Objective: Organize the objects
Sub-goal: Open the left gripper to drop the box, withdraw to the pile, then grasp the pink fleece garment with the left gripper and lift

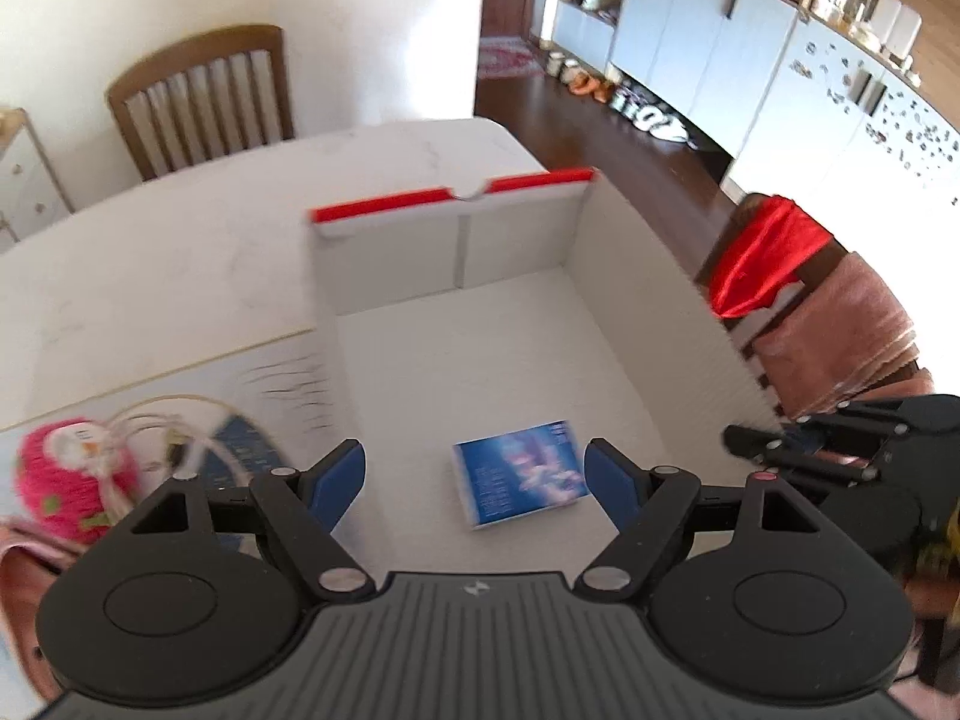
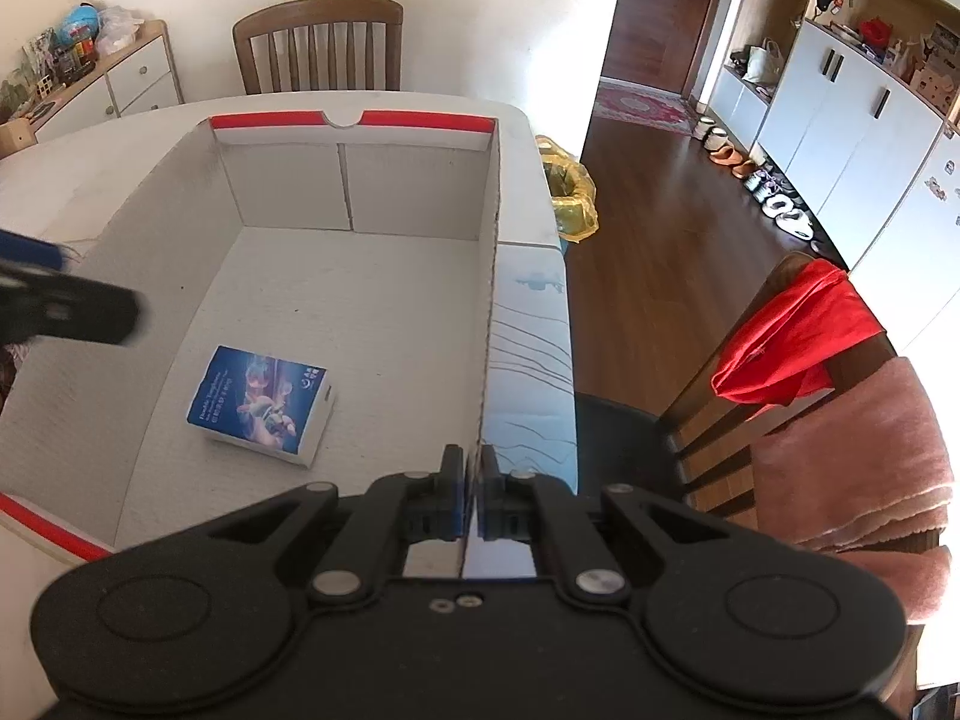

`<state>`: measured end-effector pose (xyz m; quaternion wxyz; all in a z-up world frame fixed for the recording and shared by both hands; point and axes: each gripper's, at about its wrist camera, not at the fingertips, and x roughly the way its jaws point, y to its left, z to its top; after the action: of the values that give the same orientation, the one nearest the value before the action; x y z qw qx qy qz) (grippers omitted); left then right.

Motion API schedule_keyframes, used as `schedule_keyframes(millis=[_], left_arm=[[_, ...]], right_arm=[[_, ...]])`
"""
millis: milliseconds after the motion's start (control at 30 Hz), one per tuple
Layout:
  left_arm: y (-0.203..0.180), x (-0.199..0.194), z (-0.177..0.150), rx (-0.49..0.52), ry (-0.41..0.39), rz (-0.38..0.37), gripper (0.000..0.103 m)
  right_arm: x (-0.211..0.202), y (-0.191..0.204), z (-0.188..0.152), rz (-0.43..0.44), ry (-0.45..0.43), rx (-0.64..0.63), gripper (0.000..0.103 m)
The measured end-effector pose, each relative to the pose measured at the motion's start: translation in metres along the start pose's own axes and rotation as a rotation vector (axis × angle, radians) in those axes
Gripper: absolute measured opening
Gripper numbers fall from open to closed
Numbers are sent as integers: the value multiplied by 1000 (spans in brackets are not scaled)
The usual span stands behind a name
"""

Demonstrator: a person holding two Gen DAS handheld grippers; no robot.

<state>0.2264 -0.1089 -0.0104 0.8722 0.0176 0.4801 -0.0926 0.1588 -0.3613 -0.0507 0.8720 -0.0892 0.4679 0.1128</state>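
fingers on box wall (white table)

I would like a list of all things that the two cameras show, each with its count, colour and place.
cardboard box: one, white with red rim strips, open on the table; right gripper clamps its right wall
small blue box: one, blue printed top with white sides, lying flat on the cardboard box floor
pink plush toy: one, pink, on the table left of the cardboard box
cable: one coil, whitish, beside the pink plush toy
table: one, white
wooden chairs: two, brown; one beyond the table, one at the right with red and pink cloths
yellow bag: one, on the floor past the table
left gripper: black, blue pads, open above the cardboard box
right gripper: black, shut on the wall
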Motion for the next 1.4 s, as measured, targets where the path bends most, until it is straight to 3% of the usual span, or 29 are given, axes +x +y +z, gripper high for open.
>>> schedule_keyframes(millis=[267,700,867,1200,1400], left_arm=[[56,-34,-34,-53,-50,106,80],[144,-60,-84,-260,-82,163,87],[172,-59,-96,-327,-87,176,100],[221,-41,-115,-396,-65,293,103],[247,-16,-123,-413,-4,340,103]], right_arm=[[1,3,3,-22,11,2,4],[3,7,5,-46,24,-6,5],[3,8,5,-55,25,-8,5],[4,10,5,-71,29,-18,6],[6,12,6,-81,33,-25,7]])
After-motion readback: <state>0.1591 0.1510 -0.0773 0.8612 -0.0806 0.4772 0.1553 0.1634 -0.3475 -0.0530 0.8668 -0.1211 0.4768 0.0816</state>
